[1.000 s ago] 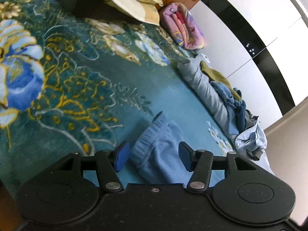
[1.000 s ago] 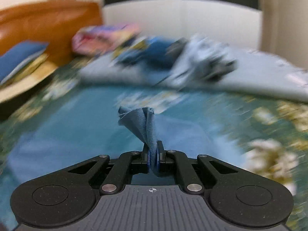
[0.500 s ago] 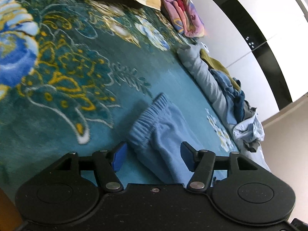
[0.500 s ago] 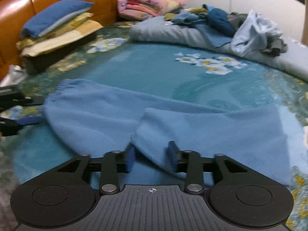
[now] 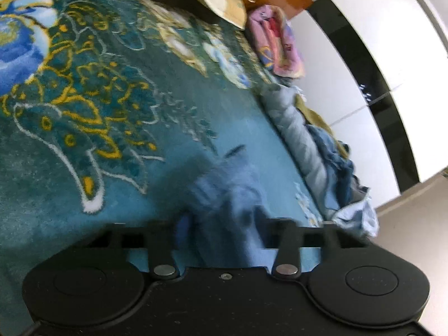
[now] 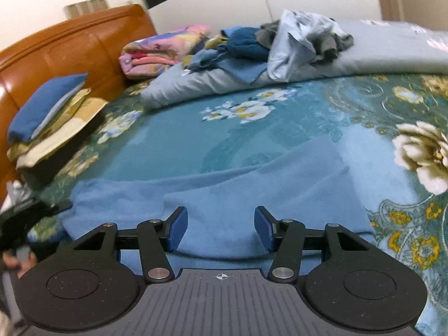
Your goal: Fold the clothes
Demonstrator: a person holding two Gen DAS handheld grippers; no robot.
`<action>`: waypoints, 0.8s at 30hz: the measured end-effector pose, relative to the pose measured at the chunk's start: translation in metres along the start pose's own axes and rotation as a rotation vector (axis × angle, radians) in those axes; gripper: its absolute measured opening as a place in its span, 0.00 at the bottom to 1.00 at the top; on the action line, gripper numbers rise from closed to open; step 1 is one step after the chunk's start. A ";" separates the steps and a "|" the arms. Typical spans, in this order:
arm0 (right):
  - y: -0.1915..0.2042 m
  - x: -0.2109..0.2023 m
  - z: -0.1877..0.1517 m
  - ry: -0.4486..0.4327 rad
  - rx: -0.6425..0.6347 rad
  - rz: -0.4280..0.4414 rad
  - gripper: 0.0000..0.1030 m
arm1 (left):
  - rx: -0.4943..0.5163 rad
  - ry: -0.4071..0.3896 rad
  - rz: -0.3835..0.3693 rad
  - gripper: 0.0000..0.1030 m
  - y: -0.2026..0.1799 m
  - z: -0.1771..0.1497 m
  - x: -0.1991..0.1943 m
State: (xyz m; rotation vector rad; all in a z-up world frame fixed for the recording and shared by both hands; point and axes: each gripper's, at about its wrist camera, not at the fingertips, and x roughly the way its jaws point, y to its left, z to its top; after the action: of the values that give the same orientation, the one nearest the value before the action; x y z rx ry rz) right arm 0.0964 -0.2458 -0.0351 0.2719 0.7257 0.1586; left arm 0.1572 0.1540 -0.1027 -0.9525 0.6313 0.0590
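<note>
Light blue sweatpants (image 6: 252, 184) lie flat on the teal floral bedspread (image 6: 182, 134), one leg folded over the other. My right gripper (image 6: 221, 228) is open and empty, just above the near edge of the pants. In the left wrist view my left gripper (image 5: 224, 225) is open, its jaws on either side of the pants' ribbed waistband (image 5: 221, 193); the picture is blurred there. The left gripper also shows in the right wrist view (image 6: 28, 212) at the pants' left end.
A pile of unfolded clothes (image 6: 294, 39) lies on a rolled grey quilt (image 6: 212, 81) at the far side. A folded pink blanket (image 6: 162, 50) and stacked pillows (image 6: 47, 112) sit by the orange headboard (image 6: 70, 47). White wardrobe doors (image 5: 378, 56) stand behind.
My right gripper let go of the pants' fabric, opened wide and drew back. My left gripper moved in so the waistband is between its jaws.
</note>
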 end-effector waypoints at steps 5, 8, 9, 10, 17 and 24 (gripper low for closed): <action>-0.005 -0.013 -0.008 -0.044 0.000 -0.013 0.48 | 0.231 -0.090 -0.011 0.15 -0.046 -0.006 -0.023; -0.030 -0.023 -0.009 -0.076 0.088 -0.052 0.48 | 0.419 -0.131 -0.100 0.15 -0.094 -0.019 -0.041; -0.039 -0.026 -0.010 -0.083 0.122 -0.066 0.48 | 0.471 -0.136 -0.132 0.15 -0.109 -0.025 -0.045; -0.050 -0.029 -0.012 -0.088 0.161 -0.080 0.48 | 0.516 -0.134 -0.166 0.15 -0.124 -0.032 -0.048; -0.097 -0.043 -0.028 -0.111 0.295 -0.145 0.48 | 0.688 -0.023 -0.300 0.15 -0.212 -0.096 -0.023; -0.124 -0.051 -0.038 -0.126 0.348 -0.172 0.48 | 0.860 0.132 -0.342 0.17 -0.258 -0.182 0.022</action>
State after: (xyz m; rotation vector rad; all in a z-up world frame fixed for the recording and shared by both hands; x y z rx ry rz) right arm 0.0395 -0.3692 -0.0673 0.5446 0.6456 -0.1495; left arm 0.1698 -0.1446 0.0011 -0.2151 0.5288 -0.5462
